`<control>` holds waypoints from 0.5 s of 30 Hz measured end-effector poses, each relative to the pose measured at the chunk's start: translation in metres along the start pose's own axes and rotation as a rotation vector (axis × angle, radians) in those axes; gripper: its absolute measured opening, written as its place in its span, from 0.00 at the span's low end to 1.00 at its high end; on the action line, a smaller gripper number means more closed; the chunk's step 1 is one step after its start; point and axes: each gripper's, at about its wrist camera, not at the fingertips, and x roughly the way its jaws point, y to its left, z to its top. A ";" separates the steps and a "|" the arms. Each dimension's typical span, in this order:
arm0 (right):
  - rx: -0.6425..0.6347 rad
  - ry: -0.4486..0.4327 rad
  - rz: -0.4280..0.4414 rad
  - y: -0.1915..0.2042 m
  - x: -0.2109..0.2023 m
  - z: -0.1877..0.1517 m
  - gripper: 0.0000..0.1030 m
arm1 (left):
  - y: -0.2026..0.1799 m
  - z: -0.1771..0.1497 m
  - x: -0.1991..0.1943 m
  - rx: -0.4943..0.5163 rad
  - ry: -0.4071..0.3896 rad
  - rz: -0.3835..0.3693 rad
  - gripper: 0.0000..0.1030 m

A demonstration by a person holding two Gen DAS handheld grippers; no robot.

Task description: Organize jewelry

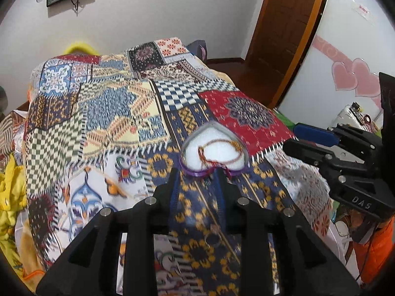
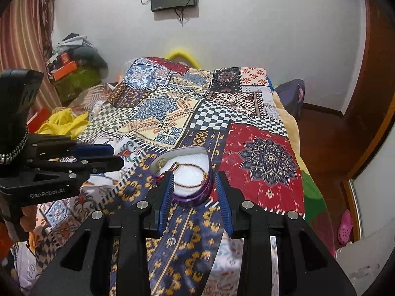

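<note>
Inspecting the patchwork bedspread [image 2: 259, 162], we find the heart-shaped jewelry box [image 2: 190, 194] lying open near its front edge, a beaded bracelet [image 2: 195, 172] on the white padding. Right gripper [image 2: 195, 180] straddles the box, jaws apart; left gripper [image 1: 198, 175] likewise apart, empty. We judge the bracelet light, limp and snag-prone; pinch the strand mid-loop.

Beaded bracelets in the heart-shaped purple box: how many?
1. A thin red-and-gold beaded bracelet loops across the white padding of the heart-shaped purple box; more could lie hidden behind the rim.
</note>
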 end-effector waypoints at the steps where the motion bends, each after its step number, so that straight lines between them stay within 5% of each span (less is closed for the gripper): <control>1: 0.000 0.001 0.000 0.001 -0.002 -0.003 0.31 | -0.002 -0.004 0.000 0.002 0.008 0.001 0.26; 15: 0.027 0.085 0.010 0.005 -0.002 -0.048 0.31 | -0.011 -0.061 0.008 0.015 0.126 -0.011 0.28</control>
